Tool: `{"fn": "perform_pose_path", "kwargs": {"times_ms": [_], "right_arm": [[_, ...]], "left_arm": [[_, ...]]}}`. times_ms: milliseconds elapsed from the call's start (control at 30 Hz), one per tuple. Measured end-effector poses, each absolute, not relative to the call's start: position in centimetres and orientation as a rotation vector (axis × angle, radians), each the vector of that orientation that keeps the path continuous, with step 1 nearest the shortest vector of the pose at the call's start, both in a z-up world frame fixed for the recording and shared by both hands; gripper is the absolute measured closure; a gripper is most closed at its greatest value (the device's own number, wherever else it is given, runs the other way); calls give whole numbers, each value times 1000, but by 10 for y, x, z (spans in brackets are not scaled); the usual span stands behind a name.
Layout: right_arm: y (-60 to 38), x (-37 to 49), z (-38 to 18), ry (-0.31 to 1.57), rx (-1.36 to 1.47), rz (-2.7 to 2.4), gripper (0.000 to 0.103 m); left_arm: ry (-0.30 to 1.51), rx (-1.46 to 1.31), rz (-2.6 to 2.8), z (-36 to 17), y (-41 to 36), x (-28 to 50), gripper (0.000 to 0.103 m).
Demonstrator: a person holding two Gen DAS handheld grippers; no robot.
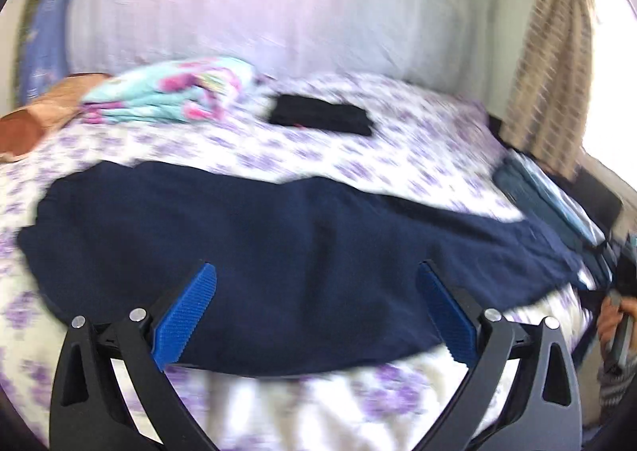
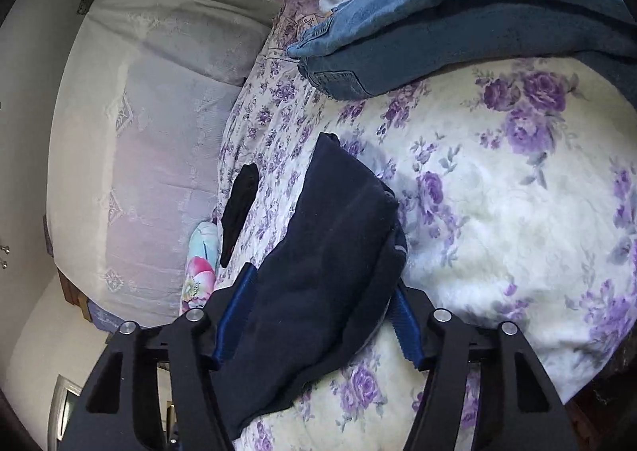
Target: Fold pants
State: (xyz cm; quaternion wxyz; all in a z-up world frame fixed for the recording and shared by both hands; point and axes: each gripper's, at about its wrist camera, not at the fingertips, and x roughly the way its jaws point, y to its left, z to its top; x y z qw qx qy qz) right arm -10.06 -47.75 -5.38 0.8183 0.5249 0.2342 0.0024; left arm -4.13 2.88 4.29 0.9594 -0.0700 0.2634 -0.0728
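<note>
I see the navy pants (image 1: 278, 244) lying flat across the purple-flowered bedspread (image 1: 398, 124), stretching from the left side toward the right edge of the bed. My left gripper (image 1: 316, 311) hangs just above the near hem with its blue pads (image 1: 187, 315) spread wide and nothing between them. On the right wrist view, my right gripper (image 2: 318, 319) has the folded end of the pants between its pads, and the cloth fills the gap from one pad to the other, so I read it as pinching the fabric. A black folded garment (image 1: 320, 118) and a floral blanket (image 1: 167, 92) sit farther back, and folded jeans (image 2: 438, 32) lie near the bed's edge
</note>
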Motion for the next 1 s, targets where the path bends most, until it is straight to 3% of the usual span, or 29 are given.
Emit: {"fn": "perform_pose_path", "kwargs": {"times_ms": [67, 100, 133, 233, 400, 533, 633, 833, 1000], "right_arm": [[-480, -99, -61, 497, 1106, -23, 64], [-481, -101, -64, 490, 1107, -29, 78], [-485, -102, -68, 476, 1118, -25, 83], [-482, -103, -59, 430, 1092, -14, 85], [-403, -74, 42, 348, 560, 31, 86], [-292, -42, 83, 321, 141, 129, 86], [-190, -26, 67, 347, -206, 225, 86], [-70, -30, -33, 494, -696, 338, 86], [-72, -48, -9, 405, -703, 313, 87]], "left_arm": [[527, -187, -101, 48, 57, -45, 5], [523, -204, -64, 50, 72, -46, 5], [519, -217, -28, 50, 85, -47, 5], [529, -294, 115, 48, 137, -48, 5], [529, -572, 229, 32, 222, -65, 5], [517, -758, 233, 17, 263, -80, 5], [506, -804, 235, 13, 275, -85, 5], [520, -731, 250, 11, 270, -86, 5], [526, -709, 251, 8, 268, -84, 5]]}}
